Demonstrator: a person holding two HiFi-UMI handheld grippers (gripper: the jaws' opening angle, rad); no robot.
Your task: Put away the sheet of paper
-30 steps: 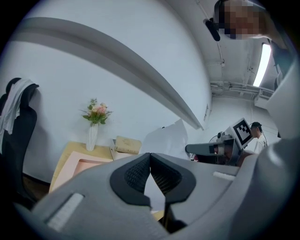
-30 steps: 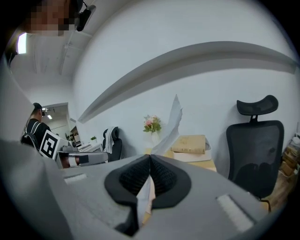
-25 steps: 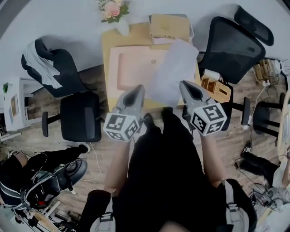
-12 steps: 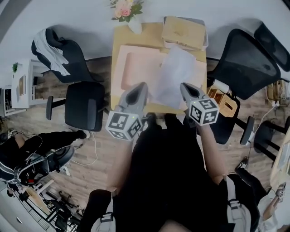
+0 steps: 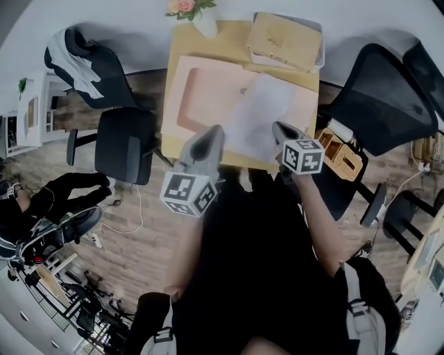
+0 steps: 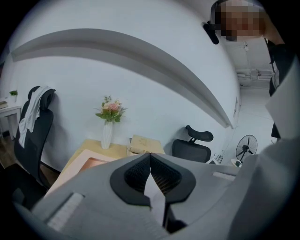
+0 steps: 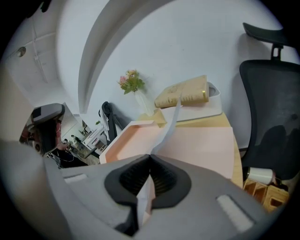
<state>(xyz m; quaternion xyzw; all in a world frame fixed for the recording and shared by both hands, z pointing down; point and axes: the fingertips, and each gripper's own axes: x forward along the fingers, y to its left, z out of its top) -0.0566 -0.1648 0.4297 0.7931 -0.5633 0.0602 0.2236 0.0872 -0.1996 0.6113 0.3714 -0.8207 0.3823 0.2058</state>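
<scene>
A white sheet of paper point(image 5: 262, 111) hangs low over the right half of a pink tray point(image 5: 201, 69) on the wooden table point(image 5: 229, 41). My left gripper point(image 5: 211, 134) is at the sheet's near left corner. In the left gripper view its jaws are shut with a white sliver of the paper point(image 6: 153, 191) pinched between them. My right gripper point(image 5: 278, 128) holds the near right corner. In the right gripper view its jaws are shut on the paper point(image 7: 144, 190), which curls up and away over the tray point(image 7: 197, 145).
A vase of flowers point(image 5: 198, 17) and a tan box in a white bin point(image 5: 284, 41) stand at the table's far edge. Black office chairs flank the table at the left point(image 5: 125, 149) and right point(image 5: 381, 97). A wooden crate point(image 5: 340, 158) sits by the right chair.
The sheet has come down from a raised, tilted pose to lie lower over the pink tray. Both grippers stay shut on it; the right one has moved forward and down.
</scene>
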